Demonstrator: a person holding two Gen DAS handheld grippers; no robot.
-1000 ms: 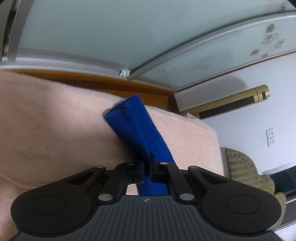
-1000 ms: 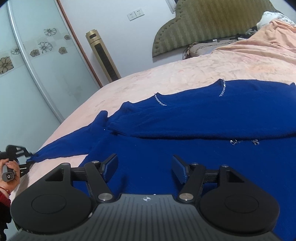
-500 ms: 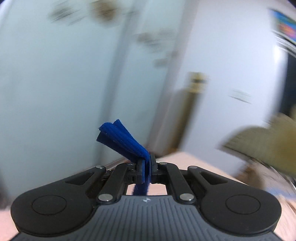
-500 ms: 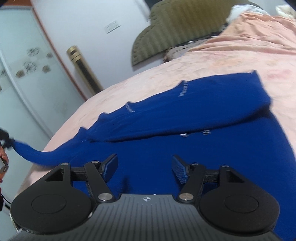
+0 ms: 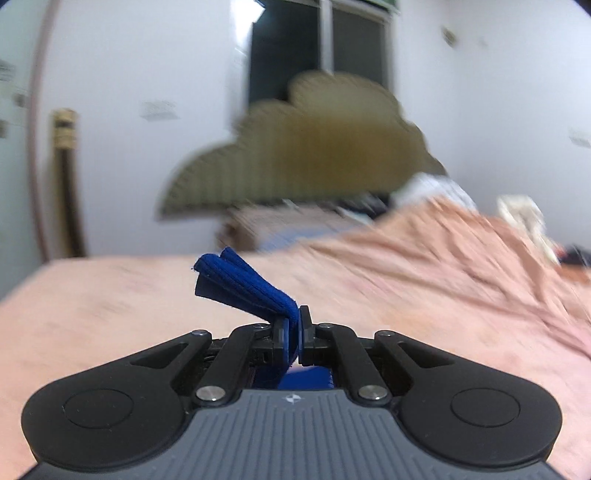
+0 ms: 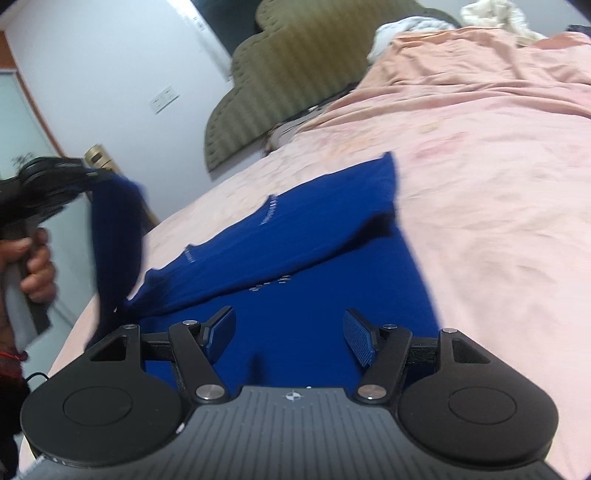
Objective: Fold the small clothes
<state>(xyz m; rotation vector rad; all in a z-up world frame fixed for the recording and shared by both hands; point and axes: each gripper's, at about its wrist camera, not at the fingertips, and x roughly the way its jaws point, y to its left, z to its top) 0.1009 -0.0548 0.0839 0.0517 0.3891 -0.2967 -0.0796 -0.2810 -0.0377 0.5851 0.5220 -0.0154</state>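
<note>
A dark blue sweater (image 6: 314, 266) lies spread on a pink bed (image 6: 498, 192), one part folded over its body. My left gripper (image 5: 293, 332) is shut on the ribbed cuff of the sweater's sleeve (image 5: 243, 286), which sticks out past the jaws. In the right wrist view the left gripper (image 6: 55, 184) holds that sleeve (image 6: 114, 236) lifted high above the bed's left edge. My right gripper (image 6: 290, 334) is open and empty, low over the sweater's near part.
An olive padded headboard (image 6: 295, 74) stands at the far end of the bed. White bedding (image 6: 413, 26) is heaped near it. A gold standing unit (image 5: 66, 177) stands by the white wall. The pink blanket (image 5: 461, 266) is rumpled toward the right.
My left gripper has lifted the sleeve off the bed and swung it round toward the headboard. My right gripper stayed open and shifted over the sweater.
</note>
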